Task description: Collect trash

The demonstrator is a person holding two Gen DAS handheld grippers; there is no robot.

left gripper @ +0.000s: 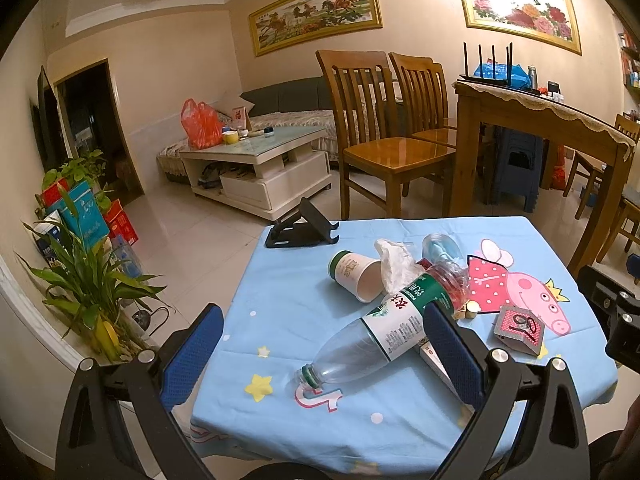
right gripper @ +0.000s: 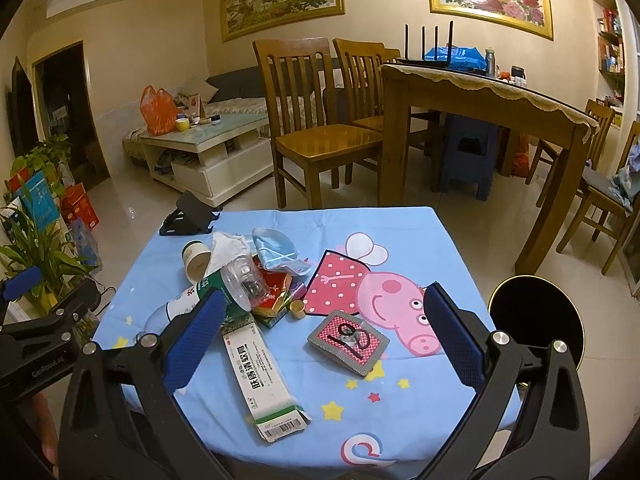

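Clear plastic bottle (left gripper: 384, 328) lying on its side on the blue tablecloth (left gripper: 288, 312), long axis slanting from the cap end nearest the left gripper (left gripper: 320, 356) up and away to the right. Left jaws spread wide, empty, already straddling its body. Right gripper (right gripper: 320, 340) also wide open, empty, above the ointment box (right gripper: 262, 376). Probably a left-side pickup, closing across the bottle's middle.

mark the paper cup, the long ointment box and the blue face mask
paper cup (left gripper: 356, 276), left wrist view, on its white side wall.
ointment box (right gripper: 262, 376), right wrist view, mid printed face.
face mask (right gripper: 276, 254), right wrist view, on the blue fabric.
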